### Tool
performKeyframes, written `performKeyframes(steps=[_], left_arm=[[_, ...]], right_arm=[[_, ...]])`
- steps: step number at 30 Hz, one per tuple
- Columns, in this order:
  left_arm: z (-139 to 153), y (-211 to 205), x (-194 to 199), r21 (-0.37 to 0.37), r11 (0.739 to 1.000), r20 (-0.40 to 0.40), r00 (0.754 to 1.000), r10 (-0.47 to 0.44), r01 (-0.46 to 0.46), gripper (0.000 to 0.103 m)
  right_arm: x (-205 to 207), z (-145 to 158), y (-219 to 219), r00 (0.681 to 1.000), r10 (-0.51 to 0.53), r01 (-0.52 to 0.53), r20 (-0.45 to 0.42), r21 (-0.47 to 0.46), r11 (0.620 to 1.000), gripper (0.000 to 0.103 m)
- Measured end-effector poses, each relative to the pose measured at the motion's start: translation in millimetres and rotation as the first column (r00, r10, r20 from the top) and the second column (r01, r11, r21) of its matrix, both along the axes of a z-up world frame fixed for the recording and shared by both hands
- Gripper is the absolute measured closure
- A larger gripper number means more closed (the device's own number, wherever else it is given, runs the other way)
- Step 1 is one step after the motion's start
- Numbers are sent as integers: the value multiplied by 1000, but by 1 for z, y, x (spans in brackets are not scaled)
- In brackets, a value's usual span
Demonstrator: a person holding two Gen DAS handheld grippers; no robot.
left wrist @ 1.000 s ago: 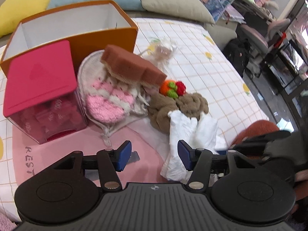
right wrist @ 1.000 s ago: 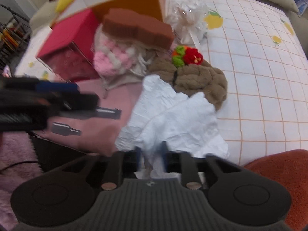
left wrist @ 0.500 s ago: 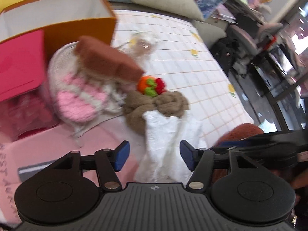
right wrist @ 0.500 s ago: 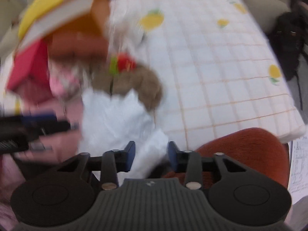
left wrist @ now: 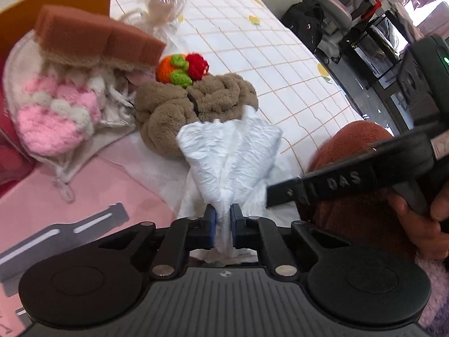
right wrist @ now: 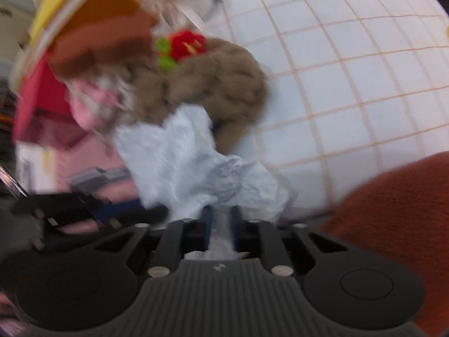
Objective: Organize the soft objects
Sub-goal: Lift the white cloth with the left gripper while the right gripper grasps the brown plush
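A crumpled white cloth lies on the bed in front of a knotted brown plush piece. My left gripper is closing its jaws, and its blue pads pinch the cloth's near end. In the blurred right wrist view my right gripper is closing too, tight on another fold of the same white cloth. The right gripper's black finger reaches in from the right of the left wrist view, held by a hand.
A knitted red and orange flower sits on the brown plush. Behind are a brown sponge, a pink-and-white knit in a mesh bag, an orange box and a white gauze pouch. A rust cushion lies right, a pink mat left.
Both grippers have sunk toward the white cloth. The left jaws, wide apart before, have come together on it. The right jaws reopened half a second ago and have shut on it again.
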State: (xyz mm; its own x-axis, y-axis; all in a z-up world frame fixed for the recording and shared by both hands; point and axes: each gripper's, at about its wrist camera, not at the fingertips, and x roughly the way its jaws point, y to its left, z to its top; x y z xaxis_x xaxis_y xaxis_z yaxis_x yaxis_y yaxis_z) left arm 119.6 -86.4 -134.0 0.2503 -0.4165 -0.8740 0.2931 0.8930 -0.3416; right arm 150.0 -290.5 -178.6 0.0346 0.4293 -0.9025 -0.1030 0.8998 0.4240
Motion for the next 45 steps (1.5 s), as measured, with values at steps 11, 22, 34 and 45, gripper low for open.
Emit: performKeyframes(steps=[11, 22, 34, 45], left_arm=[[33, 67, -27, 128, 983, 17, 992, 128, -129, 88], [21, 6, -22, 148, 984, 74, 991, -107, 96, 30], [-18, -27, -11, 330, 936, 45, 988, -145, 123, 73], [25, 24, -21, 213, 971, 148, 986, 80, -111, 87]], right_arm=[[-10, -4, 94, 991, 113, -124, 72, 184, 975, 103], [-12, 7, 67, 996, 11, -22, 92, 116, 993, 98], [-11, 33, 24, 975, -67, 63, 212, 23, 998, 66], [3, 26, 20, 947, -102, 133, 306, -81, 988, 28]])
